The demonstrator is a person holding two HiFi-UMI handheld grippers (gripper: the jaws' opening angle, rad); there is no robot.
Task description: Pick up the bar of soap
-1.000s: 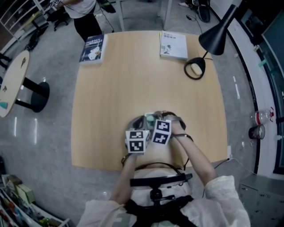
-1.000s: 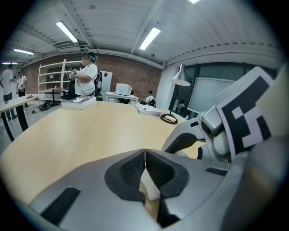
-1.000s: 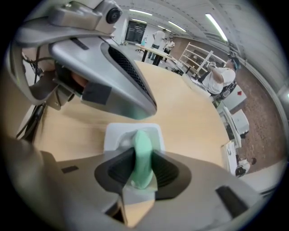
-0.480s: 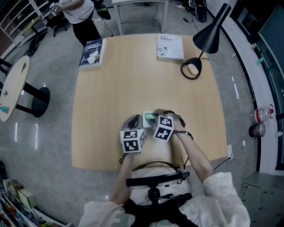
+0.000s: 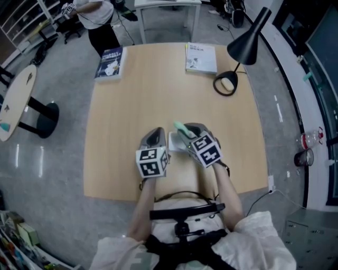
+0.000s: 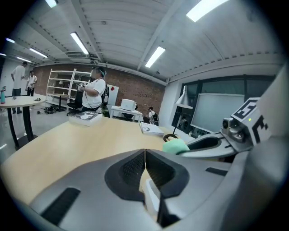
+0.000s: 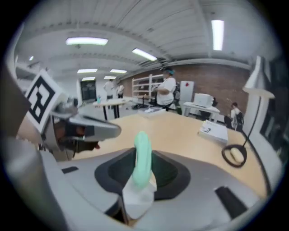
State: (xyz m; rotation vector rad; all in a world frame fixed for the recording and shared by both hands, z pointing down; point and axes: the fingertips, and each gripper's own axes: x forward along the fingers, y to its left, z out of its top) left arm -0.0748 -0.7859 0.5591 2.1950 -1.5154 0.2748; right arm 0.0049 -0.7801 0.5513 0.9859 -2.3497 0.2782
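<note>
Since a second ago the two grippers, then side by side with their marker cubes nearly touching, have drawn apart, the left one shifting to the left and the right one swinging off to the right with the soap. Nearest, the left gripper (image 6: 145, 164) has its dark pads pressed together with nothing between them. Just beside it, the right gripper (image 5: 183, 130) is clamped on the pale green bar of soap (image 7: 142, 151), which stands on edge between the pads and sticks out past the tips, over the near half of the wooden table (image 5: 132, 100). A white sheet (image 5: 174, 141) shows under the soap, between the two grippers; whether it clings to the bar I cannot tell. Farther along the table a black desk lamp (image 5: 245, 39) stands at the right, with a white book (image 5: 201, 57) beside it at the far edge and a blue book (image 5: 110, 62) at the far left corner. Beyond the table a person (image 5: 95, 16) stands, and a round side table (image 5: 13, 100) sits well off to the left.
</note>
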